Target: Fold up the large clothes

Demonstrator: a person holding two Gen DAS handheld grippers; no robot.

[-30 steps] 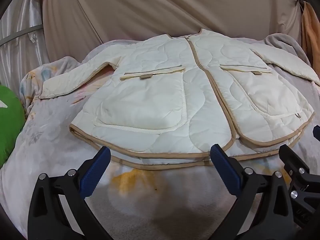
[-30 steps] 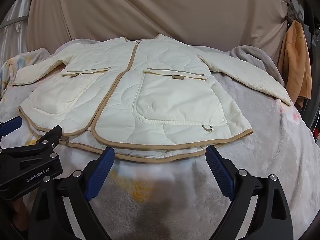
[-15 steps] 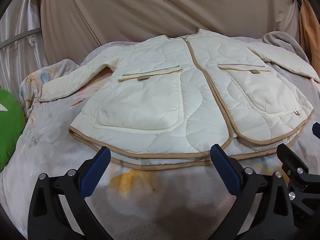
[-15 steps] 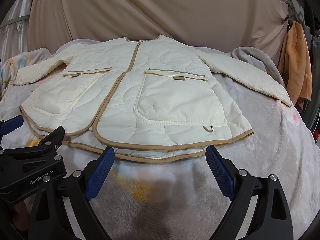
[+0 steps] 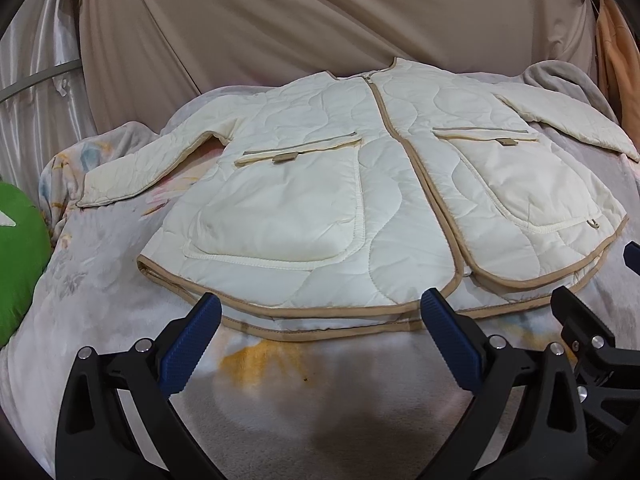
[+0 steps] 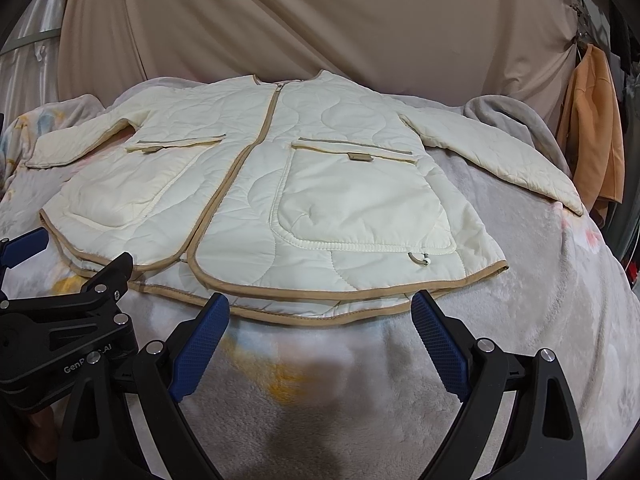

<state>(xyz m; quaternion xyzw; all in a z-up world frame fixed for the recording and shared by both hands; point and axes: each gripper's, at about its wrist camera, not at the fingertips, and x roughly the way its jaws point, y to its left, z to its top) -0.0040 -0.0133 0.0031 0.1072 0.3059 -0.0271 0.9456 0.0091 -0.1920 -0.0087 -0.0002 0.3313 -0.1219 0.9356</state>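
A cream quilted jacket with tan trim lies flat and face up on a blanket-covered bed, zipped at the neck, both sleeves spread out. It also shows in the right wrist view. My left gripper is open and empty, just short of the jacket's hem on its left half. My right gripper is open and empty, just short of the hem on its right half. The left sleeve and the right sleeve rest on the blanket.
A green cushion sits at the bed's left edge. A beige curtain hangs behind the bed. An orange garment hangs at the far right. A grey blanket fold lies behind the right sleeve.
Both grippers have edged slightly closer to the jacket's hem, which now sits a little lower in both views. Both stay open. The jacket has not moved.
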